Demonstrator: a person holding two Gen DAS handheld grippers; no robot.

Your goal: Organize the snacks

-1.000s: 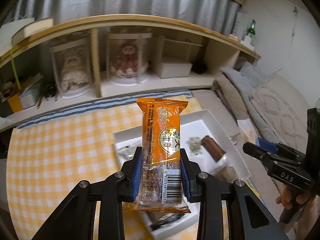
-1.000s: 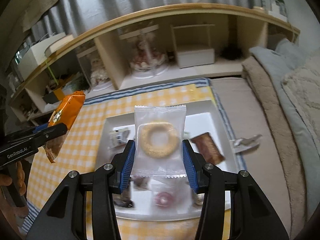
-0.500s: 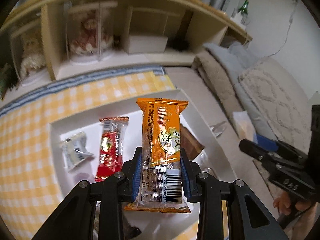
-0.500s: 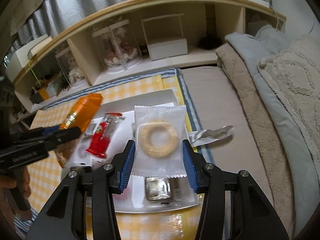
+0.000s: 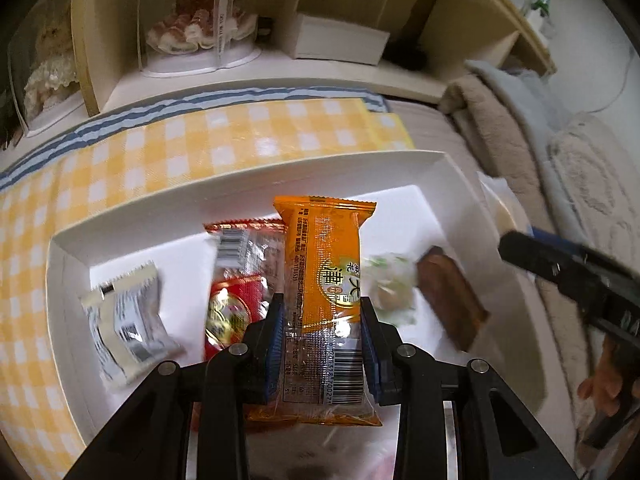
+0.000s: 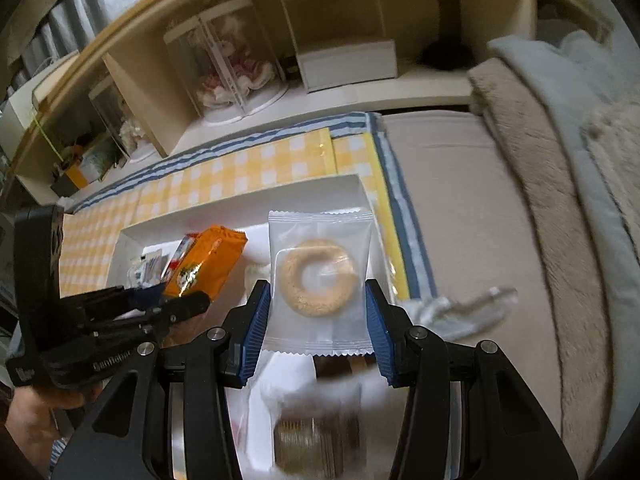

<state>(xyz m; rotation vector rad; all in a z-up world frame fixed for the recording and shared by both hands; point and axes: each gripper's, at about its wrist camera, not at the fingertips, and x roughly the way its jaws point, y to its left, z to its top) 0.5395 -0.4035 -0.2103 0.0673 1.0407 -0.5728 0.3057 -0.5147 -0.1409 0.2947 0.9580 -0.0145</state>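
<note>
Evidently both tools hover over the white tray (image 5: 256,184): left tool (image 5: 322,344) clamped on the orange snack pack (image 5: 326,280), right tool (image 6: 318,320) on the ring-biscuit packet (image 6: 318,276). Releasing carelessly could heap packs or collide tools.

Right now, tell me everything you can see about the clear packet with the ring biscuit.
The clear packet is a frosted plastic pouch with zigzag-cut top and bottom edges, holding one pale, sesame-flecked ring biscuit. It stands upright, pinched at both sides by the right gripper, whose blue pads touch its edges. It hangs above the white tray, near its right end.
</note>
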